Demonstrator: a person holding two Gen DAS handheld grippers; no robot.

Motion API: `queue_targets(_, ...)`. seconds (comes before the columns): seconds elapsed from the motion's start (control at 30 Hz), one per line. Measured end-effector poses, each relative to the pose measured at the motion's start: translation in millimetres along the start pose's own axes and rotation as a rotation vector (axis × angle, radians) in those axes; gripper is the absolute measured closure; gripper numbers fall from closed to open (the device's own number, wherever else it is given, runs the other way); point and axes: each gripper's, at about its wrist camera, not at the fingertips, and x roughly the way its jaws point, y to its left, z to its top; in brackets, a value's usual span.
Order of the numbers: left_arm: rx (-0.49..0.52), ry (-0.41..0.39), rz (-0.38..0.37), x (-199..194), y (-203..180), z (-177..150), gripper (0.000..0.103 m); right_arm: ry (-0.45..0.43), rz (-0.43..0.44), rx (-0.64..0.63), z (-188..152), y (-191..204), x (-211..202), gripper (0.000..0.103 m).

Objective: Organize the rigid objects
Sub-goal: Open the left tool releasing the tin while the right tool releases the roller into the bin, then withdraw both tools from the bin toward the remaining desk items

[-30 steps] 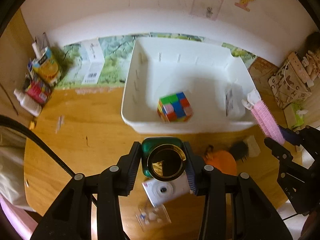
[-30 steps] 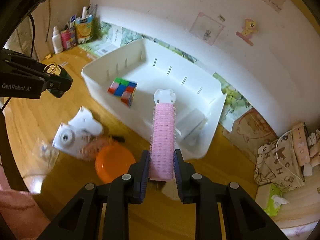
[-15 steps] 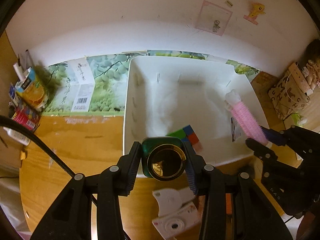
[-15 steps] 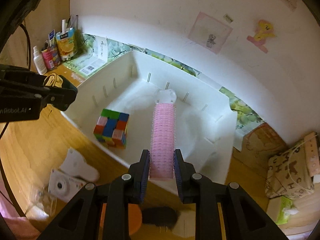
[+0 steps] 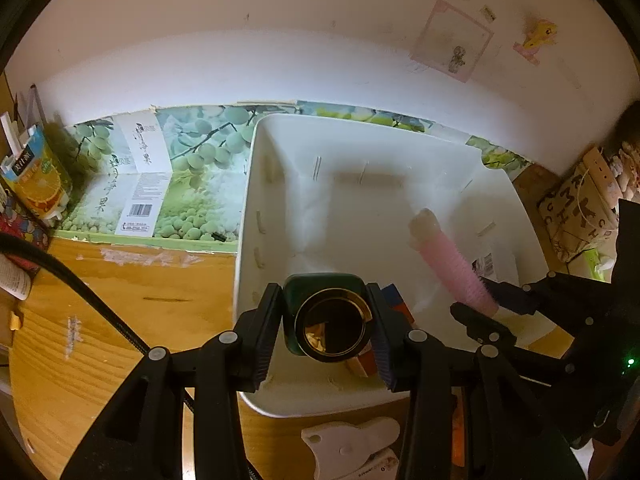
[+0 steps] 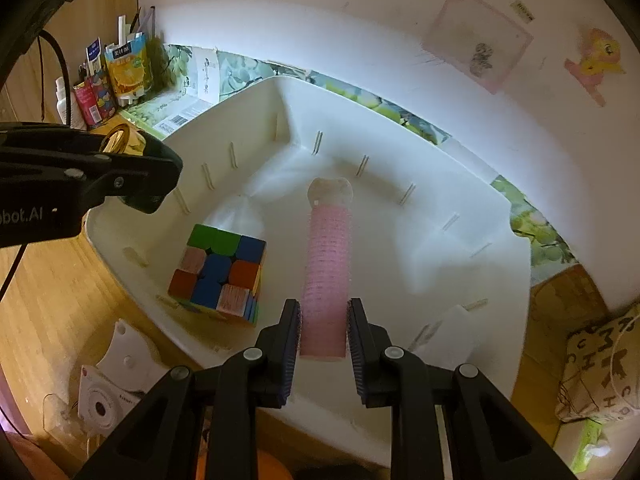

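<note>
My left gripper [image 5: 328,320] is shut on a dark green bottle with a gold cap [image 5: 330,326], held over the near left part of the white bin [image 5: 246,200]. My right gripper [image 6: 323,332] is shut on a pink hair roller [image 6: 326,272] with a white tip, hanging over the bin's [image 6: 516,240] middle. The pink hair roller [image 5: 452,264] and the right gripper [image 5: 476,308] show in the left wrist view too. A colourful puzzle cube [image 6: 218,274] lies in the bin's near left corner; the bottle mostly hides the puzzle cube [image 5: 396,304] in the left wrist view.
A white instant camera [image 6: 102,404] and a white flat piece [image 5: 352,444] lie on the wooden table [image 5: 100,320] in front of the bin. Juice cartons [image 6: 128,68] stand at the far left. A green printed box [image 5: 160,184] lies flat behind. A patterned bag [image 6: 600,372] sits right.
Both grippers have travelled forward and down from in front of the bin to over its inside, each keeping its object. The camera and orange item slid out toward the bottom edge.
</note>
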Motion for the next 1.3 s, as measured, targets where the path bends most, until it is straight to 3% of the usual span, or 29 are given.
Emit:
queue_targets(0.37,-0.002,-0.002,0.005,2,-1,2,0.054,0.018,-0.016,0.035,-1,-7,11,0.072)
queue_targets(0.5,-0.002,-0.026,0.010,-7,-2,2,0.046,0.008,-0.027,0.060,-3,-12,3,0.060)
queue_targets(0.77,-0.004,-0.080,0.002,-33,-4,-2,0.033,-0.040,-0.062,0.095,-5,-15,-27,0.047)
queue_targets(1.13,-0.004,-0.162,-0.009,-75,-5,-27,0.023,-0.127,-0.137,0.130,-16,-13,-83,0.035)
queue_targets(1.3,0.009,-0.160,0.002,-86,-2,-46,0.023,-0.167,-0.183,0.149,-28,-10,-111,0.028)
